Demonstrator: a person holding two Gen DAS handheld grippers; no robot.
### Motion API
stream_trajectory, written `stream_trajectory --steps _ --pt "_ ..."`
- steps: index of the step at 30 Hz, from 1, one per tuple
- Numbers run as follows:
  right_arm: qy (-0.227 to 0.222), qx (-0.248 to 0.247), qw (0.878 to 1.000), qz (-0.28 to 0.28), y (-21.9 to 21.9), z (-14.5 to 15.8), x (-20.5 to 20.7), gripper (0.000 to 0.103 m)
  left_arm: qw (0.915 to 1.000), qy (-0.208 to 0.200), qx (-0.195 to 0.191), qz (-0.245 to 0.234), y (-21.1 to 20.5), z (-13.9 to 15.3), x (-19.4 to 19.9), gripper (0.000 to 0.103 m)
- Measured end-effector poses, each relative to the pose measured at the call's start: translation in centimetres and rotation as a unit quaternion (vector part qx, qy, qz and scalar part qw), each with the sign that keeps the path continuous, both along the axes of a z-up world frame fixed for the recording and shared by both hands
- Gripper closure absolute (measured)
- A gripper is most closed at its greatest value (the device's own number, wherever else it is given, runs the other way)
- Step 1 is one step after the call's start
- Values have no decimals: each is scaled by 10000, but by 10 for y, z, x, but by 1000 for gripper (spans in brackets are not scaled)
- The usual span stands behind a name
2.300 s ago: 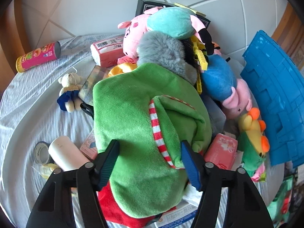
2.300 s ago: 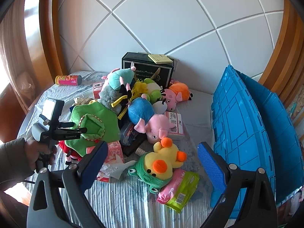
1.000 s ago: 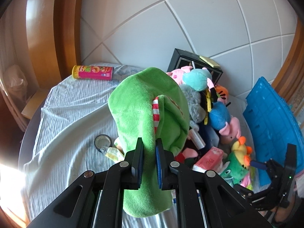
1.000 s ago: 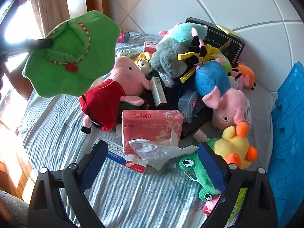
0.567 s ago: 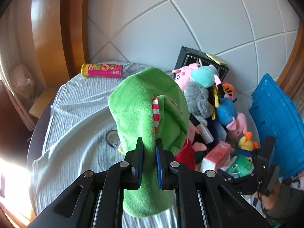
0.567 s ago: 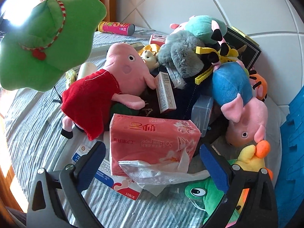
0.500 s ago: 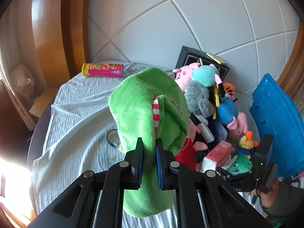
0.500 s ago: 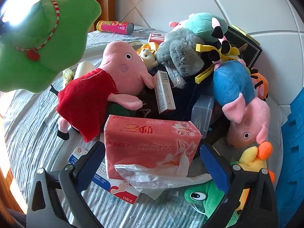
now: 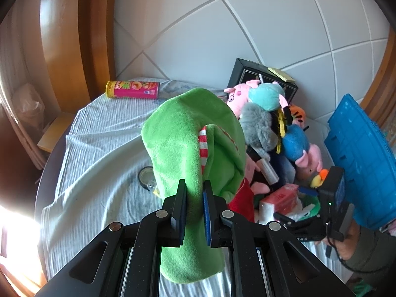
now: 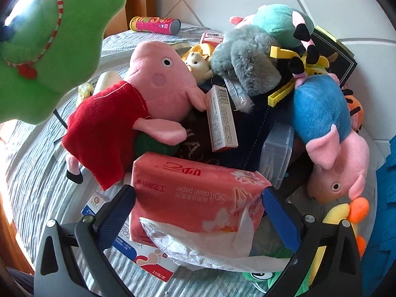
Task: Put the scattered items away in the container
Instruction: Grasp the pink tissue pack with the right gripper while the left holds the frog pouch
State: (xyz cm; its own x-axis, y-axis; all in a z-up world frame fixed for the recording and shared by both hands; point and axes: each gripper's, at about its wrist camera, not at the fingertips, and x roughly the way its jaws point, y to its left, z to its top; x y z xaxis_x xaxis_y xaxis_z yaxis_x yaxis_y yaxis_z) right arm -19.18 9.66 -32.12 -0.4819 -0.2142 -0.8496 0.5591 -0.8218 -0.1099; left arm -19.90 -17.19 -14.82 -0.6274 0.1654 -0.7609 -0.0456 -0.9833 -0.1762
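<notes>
Both grippers are busy, but only one has a move left to make over the pile. The right gripper [image 10: 198,212] stands with its jaws spread as wide as they go, and the pink tissue pack [image 10: 195,193] lies straight ahead of it, between the two fingers, its long side running across from one blue pad to the other; neither pad seems to press on it yet (the left one looks very close to the pack's end, though I can't be sure). A loose tissue hangs from the pack toward the gripper's base. Since the pack spans nearly the whole gap, I'd judge the squeeze has to come end to end along that long axis, with little room to spare. The left gripper [image 9: 194,208] is clamped narrow on a fold of the green plush [image 9: 188,143], holding it up off the cloth. The blue container [image 9: 358,158] lies off to the right gripper's right side, beyond the pig and duck toys.
</notes>
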Motion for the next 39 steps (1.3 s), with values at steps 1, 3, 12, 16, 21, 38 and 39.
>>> stream_trajectory --steps 1,3,12,16,21,38,39 --pt "84 85 9999 90 -1 3 4 0 10000 5 8 6 0 1 0 92" --pt "256 375 9981 410 -4 7 12 0 10000 25 33 32 -2 1 0 92" --pt "1308 2050 9432 2263 -27 -12 58 0 9997 47 181 187 -7 -1 7 92" --pt "1357 2520 9115 2955 -30 -31 63 0 9993 40 218 315 -13 -3 14 92" --pt "1062 2638 8959 3415 -31 -49 53 0 9986 9 223 489 -22 -6 22 92" --pt "329 2267 9240 3062 -22 -50 28 20 9979 70 213 612 -23 0 25 92" --pt "326 2223 9268 3011 -20 -48 28 21 9979 72 207 612 -23 0 24 92"
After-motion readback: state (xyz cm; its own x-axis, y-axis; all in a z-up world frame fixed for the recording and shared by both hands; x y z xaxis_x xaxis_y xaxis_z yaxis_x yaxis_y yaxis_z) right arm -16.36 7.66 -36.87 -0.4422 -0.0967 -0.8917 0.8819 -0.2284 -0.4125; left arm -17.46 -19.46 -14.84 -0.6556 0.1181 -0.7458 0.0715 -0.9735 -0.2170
